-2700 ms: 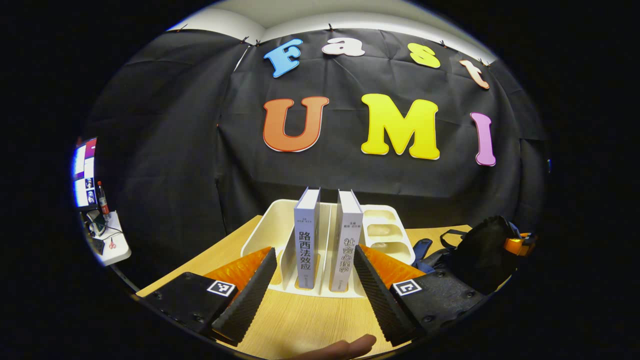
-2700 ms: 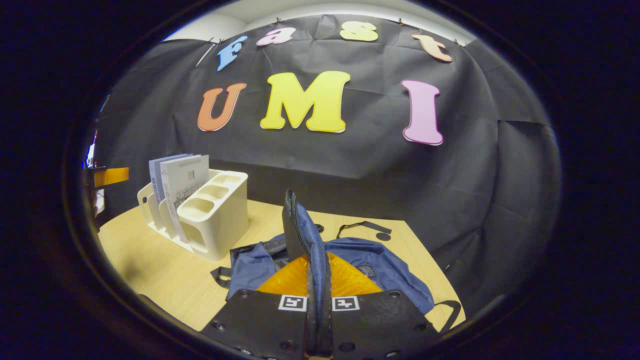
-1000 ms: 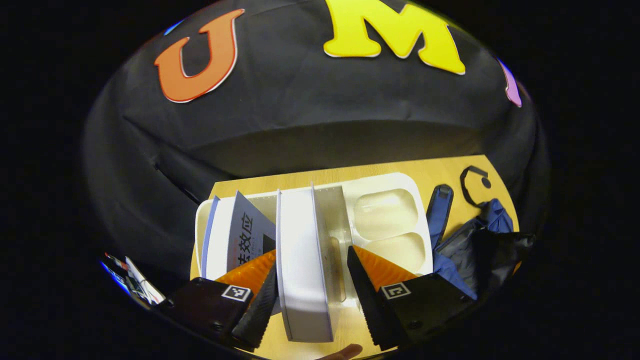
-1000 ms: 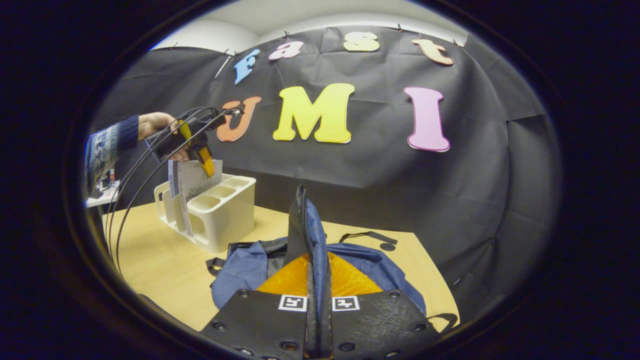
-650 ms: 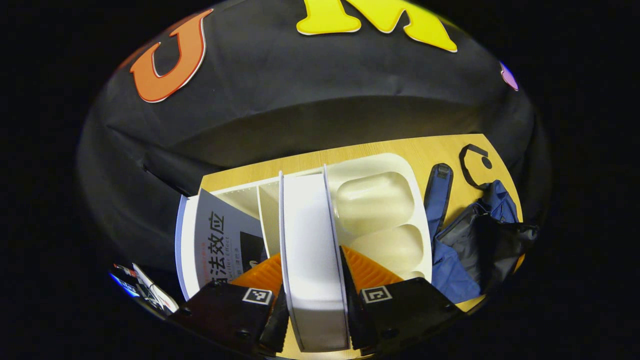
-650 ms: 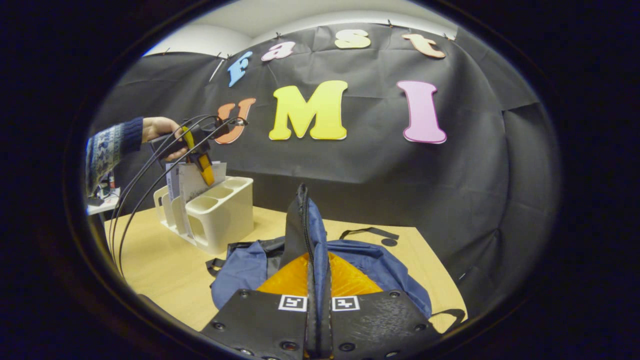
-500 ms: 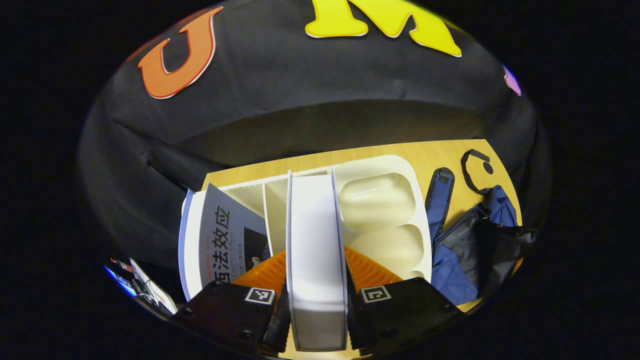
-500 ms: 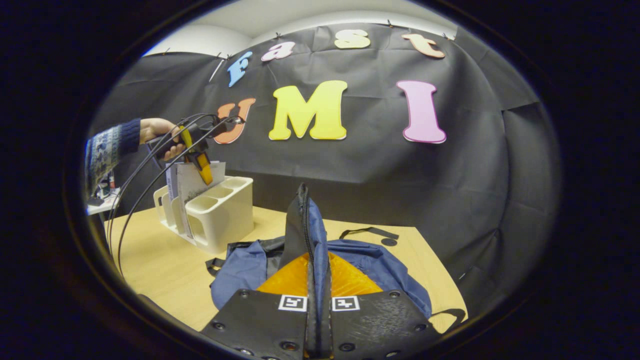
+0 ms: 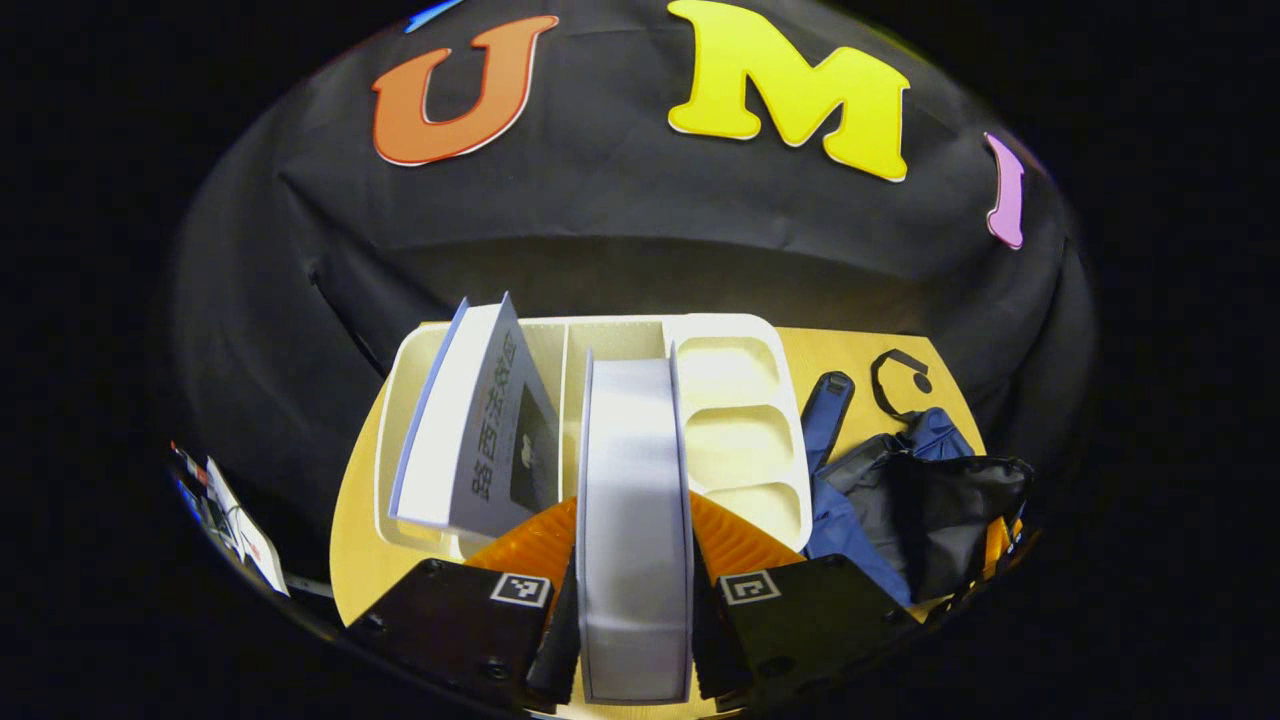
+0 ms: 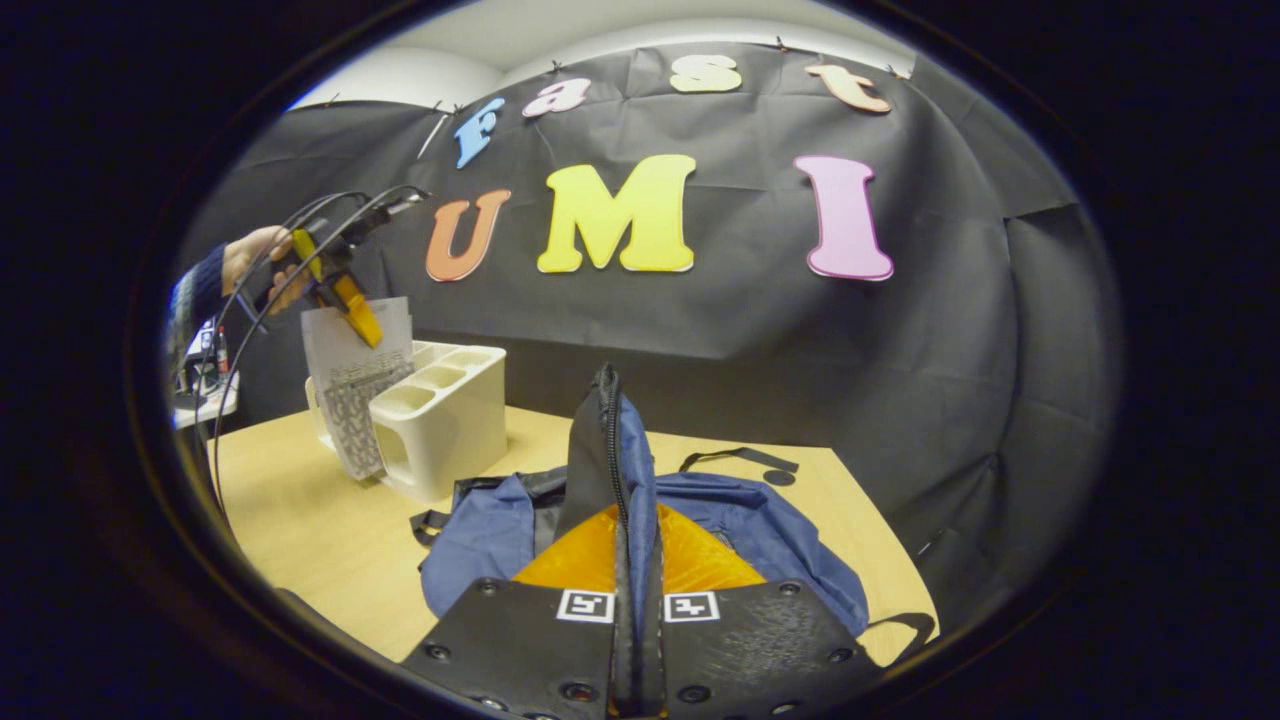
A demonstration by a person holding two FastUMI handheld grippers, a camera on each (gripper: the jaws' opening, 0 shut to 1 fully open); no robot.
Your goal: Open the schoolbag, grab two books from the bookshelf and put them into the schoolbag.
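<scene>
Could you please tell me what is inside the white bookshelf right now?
The white bookshelf holds one leaning book; its three side trays look empty. The left gripper has lifted the other book, which hides the slot beneath.

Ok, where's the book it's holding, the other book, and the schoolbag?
held book [image 9: 632,500], left gripper view, its top page edge.
other book [image 9: 500,430], left gripper view, its tilted cover.
schoolbag [image 10: 760,545], right gripper view, its blue fabric side.
</scene>
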